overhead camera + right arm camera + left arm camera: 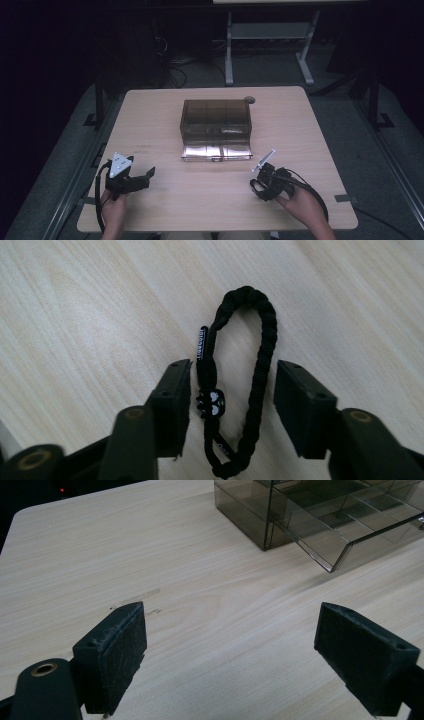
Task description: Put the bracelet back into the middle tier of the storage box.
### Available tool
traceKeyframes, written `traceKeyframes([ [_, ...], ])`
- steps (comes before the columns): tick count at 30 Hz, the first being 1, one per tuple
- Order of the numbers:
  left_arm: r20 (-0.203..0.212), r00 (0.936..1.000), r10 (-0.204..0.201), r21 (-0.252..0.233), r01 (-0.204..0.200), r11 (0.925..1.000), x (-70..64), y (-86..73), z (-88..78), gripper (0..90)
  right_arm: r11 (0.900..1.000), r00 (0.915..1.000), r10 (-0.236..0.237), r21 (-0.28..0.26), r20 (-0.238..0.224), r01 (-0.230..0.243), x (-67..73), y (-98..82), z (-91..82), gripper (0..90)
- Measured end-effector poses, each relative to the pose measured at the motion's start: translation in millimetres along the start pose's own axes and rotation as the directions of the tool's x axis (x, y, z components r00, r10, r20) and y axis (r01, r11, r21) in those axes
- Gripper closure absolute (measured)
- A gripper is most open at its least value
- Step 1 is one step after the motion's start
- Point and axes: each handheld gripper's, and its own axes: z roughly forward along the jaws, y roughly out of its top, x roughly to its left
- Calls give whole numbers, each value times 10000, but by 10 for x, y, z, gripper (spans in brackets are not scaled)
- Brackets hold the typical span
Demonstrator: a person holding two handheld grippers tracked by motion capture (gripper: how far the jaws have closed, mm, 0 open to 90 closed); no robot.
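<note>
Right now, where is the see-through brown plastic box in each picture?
High view: see-through brown plastic box at the middle of the pale wooden table.
Left gripper view: top right corner.
Right gripper view: black braided bracelet on the table instead.
Shared landmark: the table.

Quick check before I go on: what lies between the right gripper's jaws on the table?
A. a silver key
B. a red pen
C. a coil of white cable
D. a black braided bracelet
D. The right gripper view shows a black braided bracelet lying flat on the table between the jaws of the right gripper, with small gaps still visible between the pads and the cord.
</note>
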Motion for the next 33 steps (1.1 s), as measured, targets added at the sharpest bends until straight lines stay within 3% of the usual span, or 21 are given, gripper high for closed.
traceKeyframes([
  [10,-9,10000,-25,-45,25,10000,-2,2,-7,134,9999,9999,123,37,0,-123,6,-12,17,693],
  [20,-48,10000,27,-117,-28,9999,-5,4,-22,133,9988,9988,484,14,-90,-483,-18,-6,7,720],
  [33,-32,10000,-64,-2,64,10000,6,-3,-5,133,9978,9983,549,-368,-203,-556,-44,64,-145,722],
])
